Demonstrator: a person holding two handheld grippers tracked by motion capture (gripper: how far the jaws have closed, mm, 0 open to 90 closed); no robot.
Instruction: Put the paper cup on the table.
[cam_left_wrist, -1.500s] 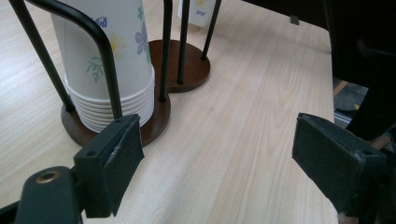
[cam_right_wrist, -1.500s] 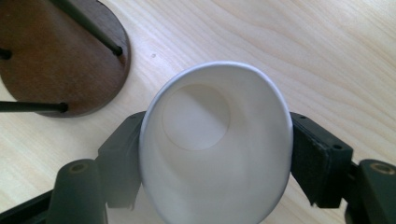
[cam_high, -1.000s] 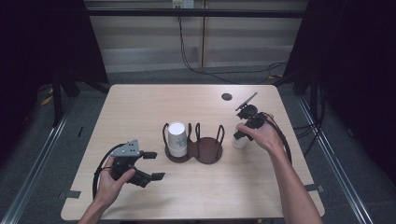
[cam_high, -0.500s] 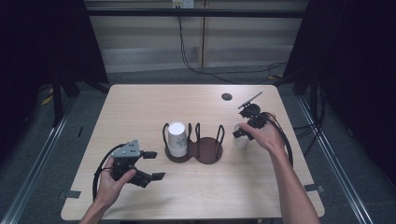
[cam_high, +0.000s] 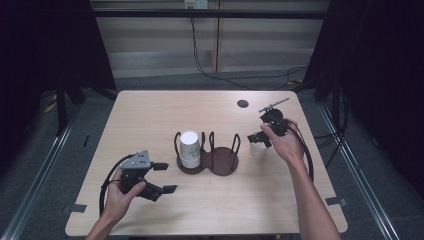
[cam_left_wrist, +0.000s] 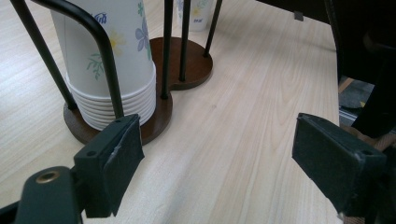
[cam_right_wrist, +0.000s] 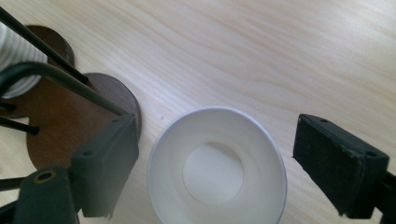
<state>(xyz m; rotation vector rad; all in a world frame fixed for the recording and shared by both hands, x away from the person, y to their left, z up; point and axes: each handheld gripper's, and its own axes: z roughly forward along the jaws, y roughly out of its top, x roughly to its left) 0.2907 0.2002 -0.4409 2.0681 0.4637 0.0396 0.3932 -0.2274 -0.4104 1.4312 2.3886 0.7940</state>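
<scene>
A brown two-bay cup holder (cam_high: 220, 162) with black wire posts stands mid-table. Its left bay holds an upside-down stack of flowered paper cups (cam_high: 189, 148), also close ahead in the left gripper view (cam_left_wrist: 109, 60). A single white cup (cam_high: 258, 150) stands upright on the table just right of the holder. My right gripper (cam_high: 257, 140) hangs over it pointing down. Its jaws have just been opening, and the cup (cam_right_wrist: 217, 168) sits between them untouched. My left gripper (cam_high: 165, 177) rests open at the front left, with nothing between its jaws (cam_left_wrist: 224, 158).
The holder's right bay (cam_right_wrist: 70, 116) is bare brown wood. A small dark round hole (cam_high: 243, 103) lies at the table's back right. Cables trail from both grippers. The table edge (cam_high: 330, 200) runs close to the right forearm.
The right gripper's jaws have spread apart from the single cup, which stays standing on the table. Both hands have hardly shifted.
</scene>
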